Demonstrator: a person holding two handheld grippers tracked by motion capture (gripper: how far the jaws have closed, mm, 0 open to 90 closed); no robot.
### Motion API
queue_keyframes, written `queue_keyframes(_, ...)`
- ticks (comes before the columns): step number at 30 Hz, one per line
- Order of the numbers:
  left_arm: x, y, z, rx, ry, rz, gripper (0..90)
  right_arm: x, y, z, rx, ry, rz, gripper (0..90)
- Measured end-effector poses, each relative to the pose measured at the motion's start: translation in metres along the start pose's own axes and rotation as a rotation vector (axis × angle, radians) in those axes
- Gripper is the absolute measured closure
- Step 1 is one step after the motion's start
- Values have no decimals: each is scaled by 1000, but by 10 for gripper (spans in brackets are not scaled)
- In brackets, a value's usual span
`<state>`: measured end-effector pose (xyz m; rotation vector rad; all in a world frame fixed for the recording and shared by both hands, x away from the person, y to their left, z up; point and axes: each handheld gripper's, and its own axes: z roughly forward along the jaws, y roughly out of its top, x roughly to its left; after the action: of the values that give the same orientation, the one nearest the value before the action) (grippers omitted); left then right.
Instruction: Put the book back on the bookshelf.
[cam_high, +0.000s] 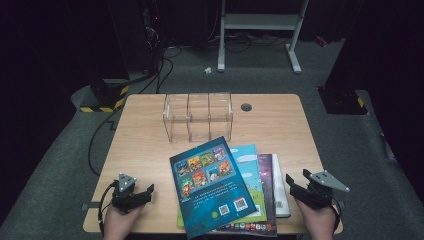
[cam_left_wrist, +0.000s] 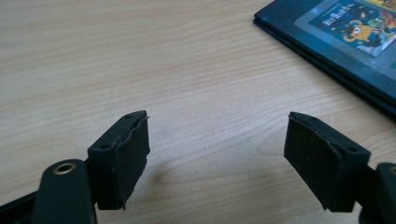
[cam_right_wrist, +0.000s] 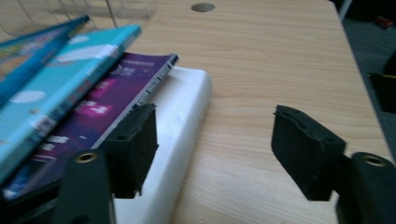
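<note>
A fanned stack of books lies at the table's front middle. On top is a dark blue picture book (cam_high: 212, 187), with a light blue book (cam_high: 251, 167), a purple one (cam_high: 266, 172) and a thick white one (cam_high: 281, 192) under it. My left gripper (cam_high: 146, 194) rests open on the bare wood left of the stack, nothing between its jaws (cam_left_wrist: 217, 156). My right gripper (cam_high: 294, 186) is open at the stack's right side. In the right gripper view (cam_right_wrist: 215, 147) one jaw hangs over the white book (cam_right_wrist: 184, 121) and the other over the table, without pressing on it.
A clear three-compartment box (cam_high: 198, 117) stands upright at the back middle of the wooden table (cam_high: 145, 145). A round cable hole (cam_high: 246, 107) lies to its right. Beyond the table are floor cables and a white metal stand (cam_high: 260, 22).
</note>
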<state>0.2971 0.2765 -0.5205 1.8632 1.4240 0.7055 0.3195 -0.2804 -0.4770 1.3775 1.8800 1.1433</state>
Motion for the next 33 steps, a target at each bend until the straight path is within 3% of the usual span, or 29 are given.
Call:
queue_keyframes(5, -4, 2, -2, -28, -30, -22, 259, 1, 5, -4, -47, 41, 54, 334)
queue_keyframes(7, -8, 5, -2, -23, -42, -7, 259, 2, 6, -4, -57, 51, 64, 333)
queue_keyframes(8, -13, 8, -2, -15, -54, 9, 259, 4, 8, -5, -77, 78, 70, 333)
queue_keyframes(14, -31, 16, -1, -2, -65, 32, 260, 15, 13, -3, -96, 91, 64, 342)
queue_keyframes(17, -46, 23, 1, 9, -94, 47, 259, 30, 20, 0, -89, 48, -21, 339)
queue_keyframes(20, -52, 27, 6, 37, -92, 75, 279, 35, 25, 0, -103, 53, -36, 329)
queue_keyframes(22, -56, 30, 11, 49, -95, 79, 380, 43, 28, 0, -107, 79, -53, 306)
queue_keyframes(24, -61, 33, 20, 73, -64, 79, 447, 49, 25, -1, -107, 95, -84, 306)
queue_keyframes(27, -63, 32, 25, 72, -37, 78, 500, 55, 21, -3, -86, 106, -105, 307)
queue_keyframes(28, -65, 29, 28, 65, -41, 53, 523, 59, 18, -3, -67, 132, -124, 304)
queue_keyframes(32, -64, 25, 28, 53, -78, 10, 553, 69, 17, -6, -68, 122, -184, 284)
queue_keyframes(33, -58, 25, 27, 39, -117, -43, 532, 73, 16, -5, -66, 120, -200, 276)
